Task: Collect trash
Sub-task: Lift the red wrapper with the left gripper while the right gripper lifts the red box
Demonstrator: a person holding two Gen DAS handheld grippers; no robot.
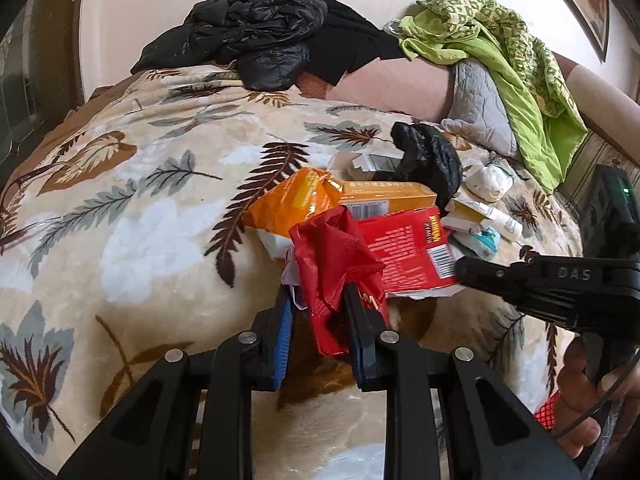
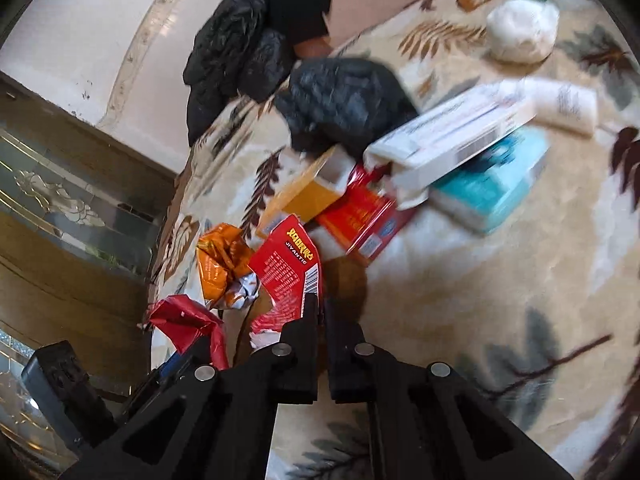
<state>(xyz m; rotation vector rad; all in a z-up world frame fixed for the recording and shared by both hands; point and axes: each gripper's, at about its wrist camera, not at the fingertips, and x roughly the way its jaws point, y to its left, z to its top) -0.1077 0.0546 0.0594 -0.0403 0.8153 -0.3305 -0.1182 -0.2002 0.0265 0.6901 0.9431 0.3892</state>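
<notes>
Red wrapper [image 1: 336, 264] crumpled, upright – red carton [image 1: 408, 248] flattened beside.

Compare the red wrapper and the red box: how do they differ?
The red wrapper is crumpled soft foil; the red box is flattened card with a barcode. The left gripper clamps the wrapper; the right gripper pinches the box's torn edge. Both are red trash on the blanket.

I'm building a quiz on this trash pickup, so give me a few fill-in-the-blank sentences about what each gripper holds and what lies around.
1. The left gripper is shut on a crumpled ____ wrapper.
2. The right gripper pinches the torn edge of a flattened red ____.
3. The trash lies on a blanket printed with ____.
4. The garment heaped behind the grey pillow is ____.

Missing words: red; box; leaves; green
</notes>
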